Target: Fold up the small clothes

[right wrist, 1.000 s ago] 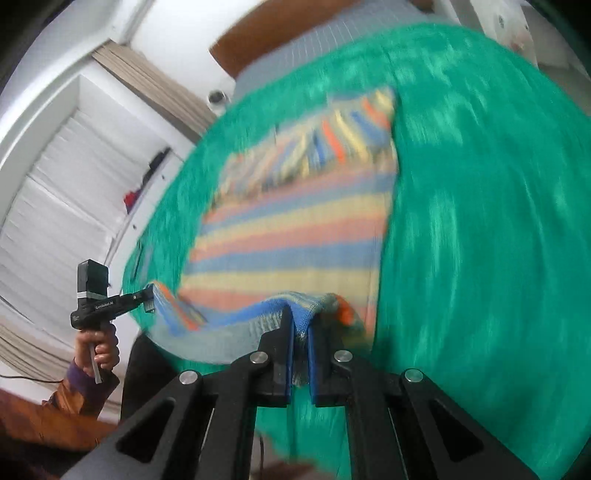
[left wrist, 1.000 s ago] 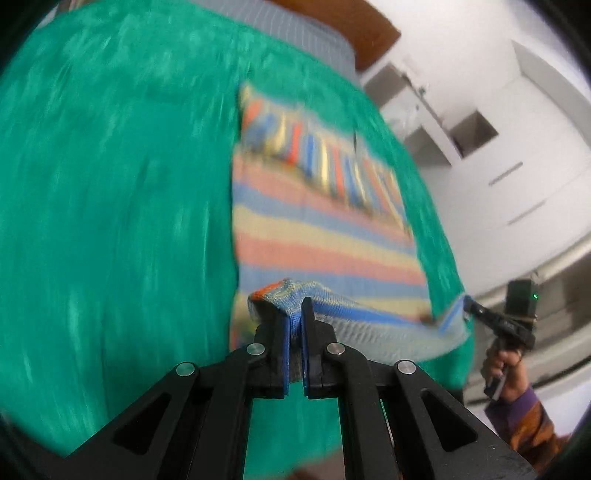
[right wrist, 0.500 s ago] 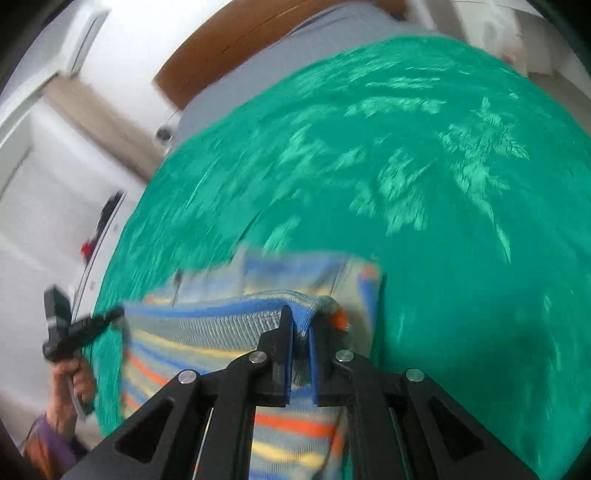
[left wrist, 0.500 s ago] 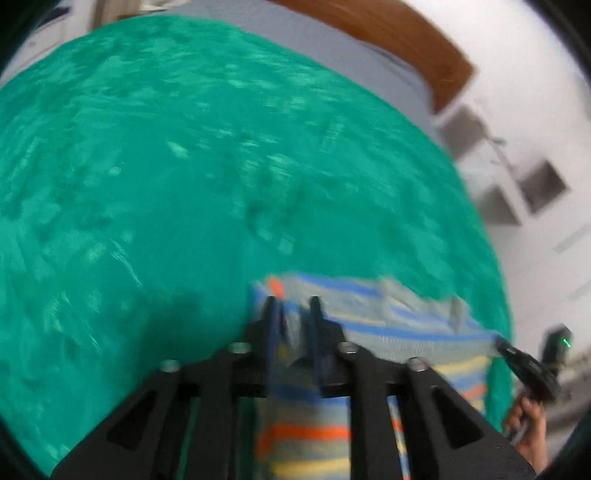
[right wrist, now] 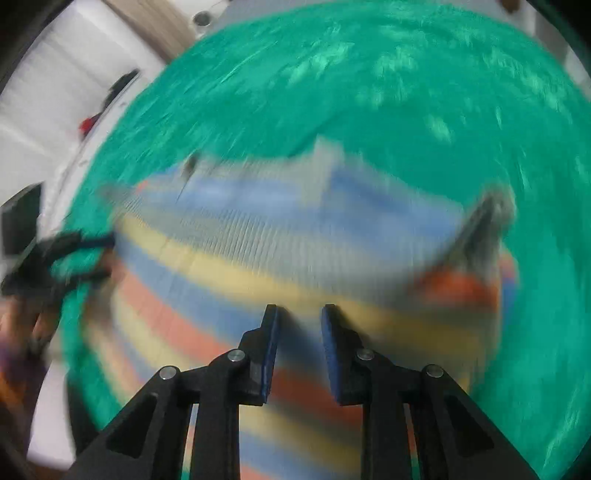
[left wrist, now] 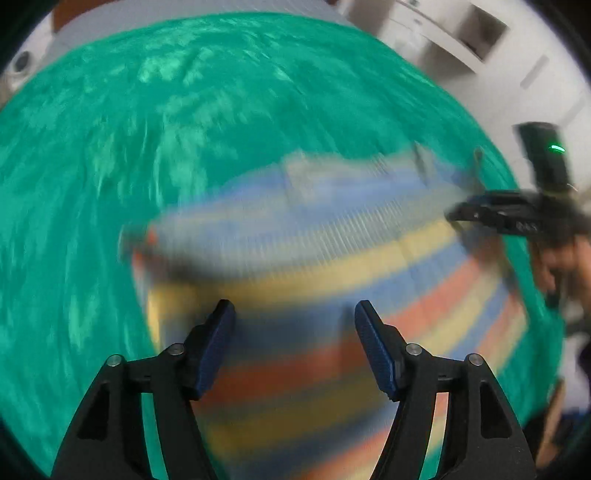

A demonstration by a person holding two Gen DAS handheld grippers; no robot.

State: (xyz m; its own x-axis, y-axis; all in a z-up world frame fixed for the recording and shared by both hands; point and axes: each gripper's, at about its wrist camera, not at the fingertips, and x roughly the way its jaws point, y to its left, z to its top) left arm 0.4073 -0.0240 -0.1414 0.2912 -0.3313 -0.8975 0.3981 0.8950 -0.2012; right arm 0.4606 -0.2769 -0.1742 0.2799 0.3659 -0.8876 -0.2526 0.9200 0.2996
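Note:
A small striped knit garment [left wrist: 332, 258], blue, yellow and orange, lies folded over on the green bedspread [left wrist: 110, 147]. It also shows in the right wrist view [right wrist: 295, 240]. My left gripper [left wrist: 295, 314] is open and empty just above the garment's near part. My right gripper [right wrist: 298, 314] is open with a narrower gap, empty, over the same garment. In the left wrist view the right gripper [left wrist: 517, 218] sits at the garment's right edge. Both views are blurred by motion.
The green bedspread [right wrist: 406, 92] covers the bed all around the garment. White cabinets [left wrist: 461, 33] stand beyond the bed's far right edge. A white wall with shelving [right wrist: 55, 92] is off the left side.
Both grippers carried the garment's near edge forward over the rest, then let go and opened. The garment now lies folded in half.

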